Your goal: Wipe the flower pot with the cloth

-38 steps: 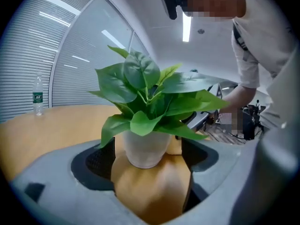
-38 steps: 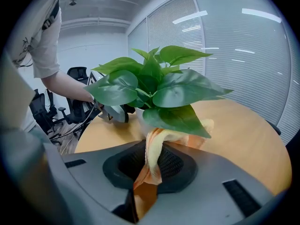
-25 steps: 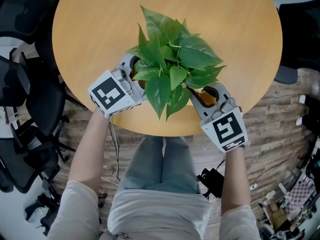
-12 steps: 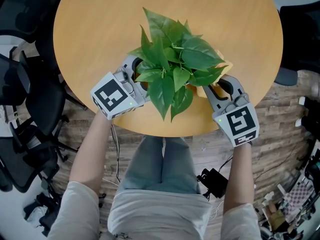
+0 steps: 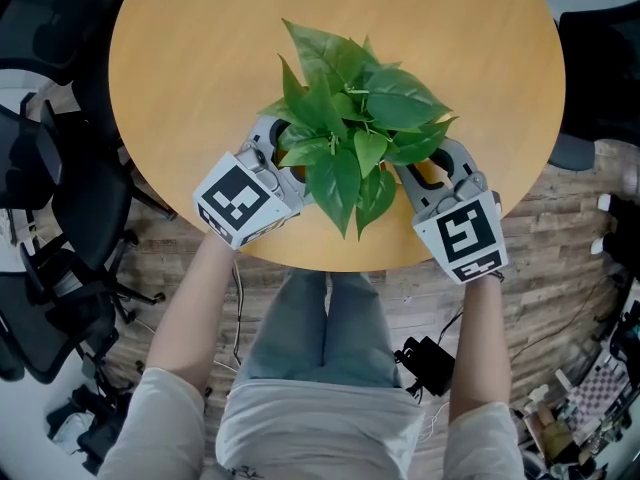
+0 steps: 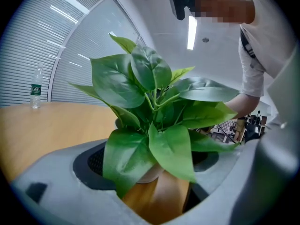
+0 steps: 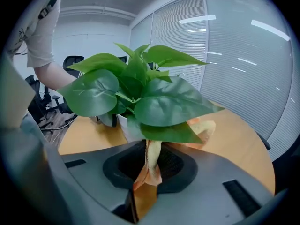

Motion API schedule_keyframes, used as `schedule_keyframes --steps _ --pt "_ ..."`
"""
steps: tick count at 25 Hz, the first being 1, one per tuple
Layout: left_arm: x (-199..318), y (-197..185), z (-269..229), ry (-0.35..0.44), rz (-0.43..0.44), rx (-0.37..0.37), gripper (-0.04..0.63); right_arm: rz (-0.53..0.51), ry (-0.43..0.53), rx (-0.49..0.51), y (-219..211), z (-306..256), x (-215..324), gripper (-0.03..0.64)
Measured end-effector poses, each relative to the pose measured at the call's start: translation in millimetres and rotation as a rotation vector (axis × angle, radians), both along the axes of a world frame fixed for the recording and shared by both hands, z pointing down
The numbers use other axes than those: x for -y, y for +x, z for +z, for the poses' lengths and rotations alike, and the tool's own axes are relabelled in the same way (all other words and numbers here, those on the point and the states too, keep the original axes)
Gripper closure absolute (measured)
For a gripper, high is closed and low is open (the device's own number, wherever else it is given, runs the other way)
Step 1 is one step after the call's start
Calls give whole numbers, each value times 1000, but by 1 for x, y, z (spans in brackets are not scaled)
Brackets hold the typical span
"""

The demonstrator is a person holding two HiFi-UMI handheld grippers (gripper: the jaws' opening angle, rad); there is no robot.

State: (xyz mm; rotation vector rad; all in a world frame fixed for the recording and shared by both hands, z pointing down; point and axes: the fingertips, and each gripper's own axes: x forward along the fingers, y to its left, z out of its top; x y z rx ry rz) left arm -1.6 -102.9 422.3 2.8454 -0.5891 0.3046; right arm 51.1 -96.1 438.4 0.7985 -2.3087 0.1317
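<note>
A leafy green plant (image 5: 352, 118) stands near the front edge of the round wooden table (image 5: 200, 48); its leaves hide the flower pot from the head view. My left gripper (image 5: 275, 143) is at the pot's left side, and the pale pot (image 6: 151, 173) sits between its jaws, which look closed on it. My right gripper (image 5: 430, 163) is at the pot's right side. It is shut on a yellow-orange cloth (image 7: 149, 168) that hangs from its jaws and lies against the white pot (image 7: 124, 123) under the leaves.
The table's front edge (image 5: 330, 266) runs just below both grippers, with the person's legs under it. Black office chairs (image 5: 60, 228) stand to the left. A water bottle (image 6: 35, 88) is on the far side of the table. Cables and clutter lie on the floor at right.
My right gripper swung out to the right with the cloth, then came back in against the pot. My left gripper and the plant shifted slightly right.
</note>
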Motion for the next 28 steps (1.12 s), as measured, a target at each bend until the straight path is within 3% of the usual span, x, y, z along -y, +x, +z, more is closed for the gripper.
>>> schedule_keyframes --steps 28 --pt "1 6 3 -59 -233 46 152 -45 -25 20 -11 6 -35 561"
